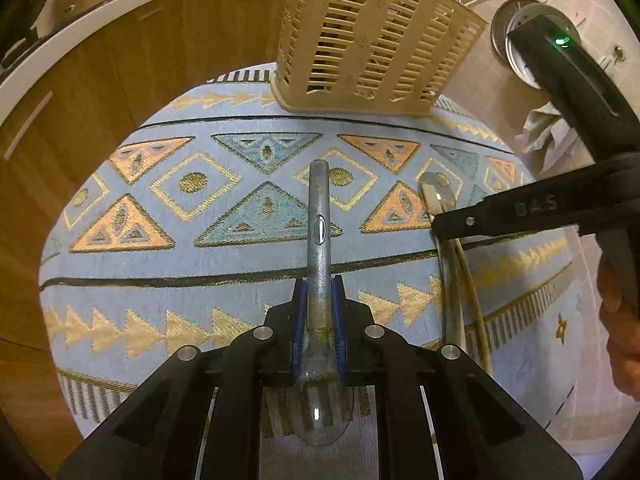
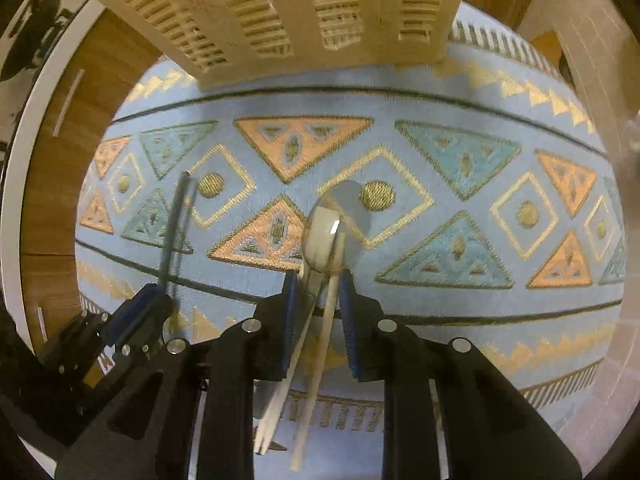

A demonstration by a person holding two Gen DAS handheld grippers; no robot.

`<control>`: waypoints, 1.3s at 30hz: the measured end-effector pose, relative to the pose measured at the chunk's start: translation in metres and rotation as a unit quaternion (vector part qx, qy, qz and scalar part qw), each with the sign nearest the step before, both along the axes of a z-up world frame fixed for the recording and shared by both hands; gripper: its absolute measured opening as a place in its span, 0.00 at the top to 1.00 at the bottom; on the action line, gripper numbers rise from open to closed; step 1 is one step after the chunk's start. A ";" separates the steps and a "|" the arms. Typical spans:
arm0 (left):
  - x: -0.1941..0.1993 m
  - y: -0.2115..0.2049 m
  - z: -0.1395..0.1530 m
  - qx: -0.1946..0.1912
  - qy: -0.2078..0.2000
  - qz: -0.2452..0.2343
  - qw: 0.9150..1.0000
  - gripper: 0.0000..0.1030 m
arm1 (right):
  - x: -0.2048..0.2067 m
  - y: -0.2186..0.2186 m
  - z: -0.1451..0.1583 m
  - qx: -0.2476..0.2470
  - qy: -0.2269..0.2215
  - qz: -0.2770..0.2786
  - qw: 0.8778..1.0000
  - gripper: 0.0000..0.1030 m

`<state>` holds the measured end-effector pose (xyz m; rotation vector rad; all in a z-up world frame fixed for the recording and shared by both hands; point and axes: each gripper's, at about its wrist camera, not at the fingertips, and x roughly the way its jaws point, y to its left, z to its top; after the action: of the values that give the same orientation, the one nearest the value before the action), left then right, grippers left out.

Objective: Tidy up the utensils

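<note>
Ahead of both tools: basket (image 1: 368, 36) on rug (image 1: 168, 216).
L gripper (image 1: 320, 312): clenched on spoon (image 1: 319, 236).
R gripper (image 2: 320, 300): clamps utensils (image 2: 320, 248).

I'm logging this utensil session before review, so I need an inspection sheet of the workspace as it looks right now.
Surface: blue woven cloth with orange and teal triangles, covering a round top.
Job's things: beige slotted plastic utensil holder at the far edge; metal spoon, bowl toward the camera; metal spoon with a wooden stick.
Clutter: nothing seen on the cloth.
Grippers: left gripper shut on the metal spoon; right gripper shut on spoon and stick.
Cables: nothing seen.
Surroundings: wooden cabinets, tiled floor.
</note>
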<state>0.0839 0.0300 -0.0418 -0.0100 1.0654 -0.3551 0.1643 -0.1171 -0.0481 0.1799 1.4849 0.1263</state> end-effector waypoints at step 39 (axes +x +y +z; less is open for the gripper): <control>0.000 0.003 -0.004 -0.064 0.023 0.015 0.998 0.90 | -0.019 -0.028 0.047 0.034 -0.041 0.043 0.998 0.90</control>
<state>0.0841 0.0330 -0.0462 -0.1488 1.0856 -0.3974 0.1451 -0.1452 -0.0007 0.1642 1.4069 0.2517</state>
